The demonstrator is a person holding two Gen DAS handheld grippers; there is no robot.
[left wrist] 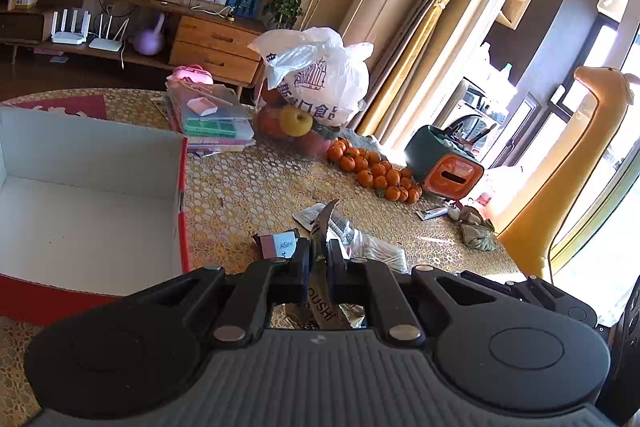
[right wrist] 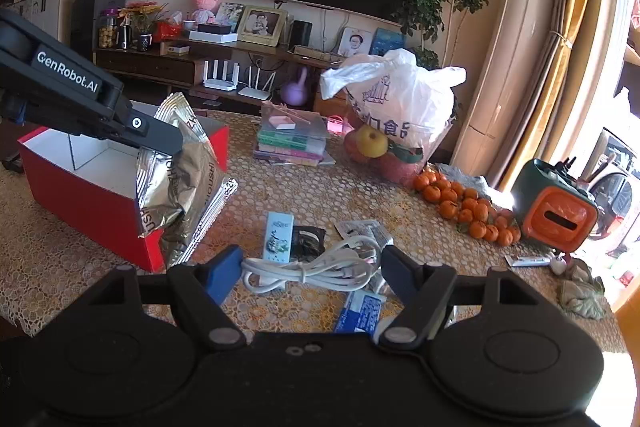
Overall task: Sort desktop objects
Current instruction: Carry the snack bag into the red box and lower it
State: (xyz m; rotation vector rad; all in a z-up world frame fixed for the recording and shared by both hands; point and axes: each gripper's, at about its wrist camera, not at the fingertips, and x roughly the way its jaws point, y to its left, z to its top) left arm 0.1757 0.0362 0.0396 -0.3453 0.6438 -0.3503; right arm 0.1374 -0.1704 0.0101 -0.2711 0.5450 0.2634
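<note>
Right jaws (right wrist: 310,269) straddle cable (right wrist: 316,269) — room beside.

Lace-covered table (right wrist: 304,187) with red box (right wrist: 92,203), tangerines (right wrist: 464,211), cable (right wrist: 320,269).

The left gripper's arm (right wrist: 68,83) carries "GenRobot.AI" in white on its black side. The silver foil packet (right wrist: 180,179) clamped in it shows fragments reading "OUSHI" in dark letters, also legible in the left wrist view (left wrist: 320,307). The white plastic bag (right wrist: 396,95) bears blue Chinese print, of which "口食品" is partly readable.
</note>
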